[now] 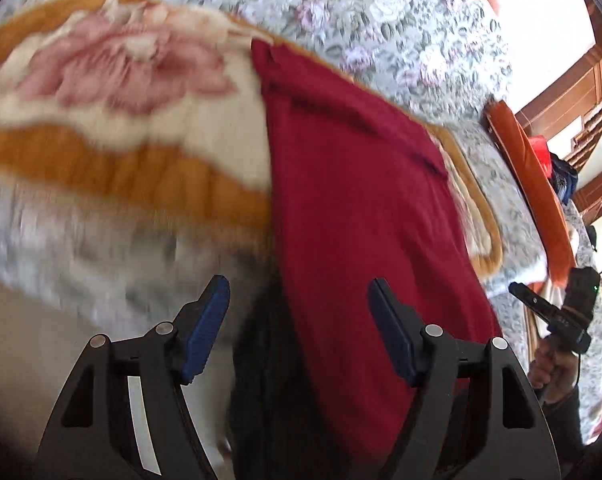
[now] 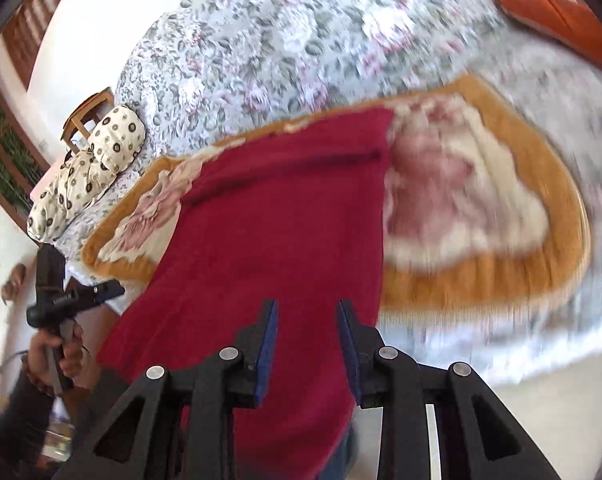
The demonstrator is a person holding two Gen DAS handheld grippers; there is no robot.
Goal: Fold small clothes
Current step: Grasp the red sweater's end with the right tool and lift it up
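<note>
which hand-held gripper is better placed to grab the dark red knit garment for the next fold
Probably the right hand-held gripper: its open jaws frame the dark red knit garment squarely. The left hand-held gripper, also open, straddles the garment's edge, half over the floral bedsheet.

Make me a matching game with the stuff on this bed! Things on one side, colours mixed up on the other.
Things:
1. small garment
2. blanket border
3. gripper pads
4. pillow

Colours:
A. blue
B. cream with dark rings
C. dark red
D. mustard orange

Pairs: 1-C, 2-D, 3-A, 4-B
</note>
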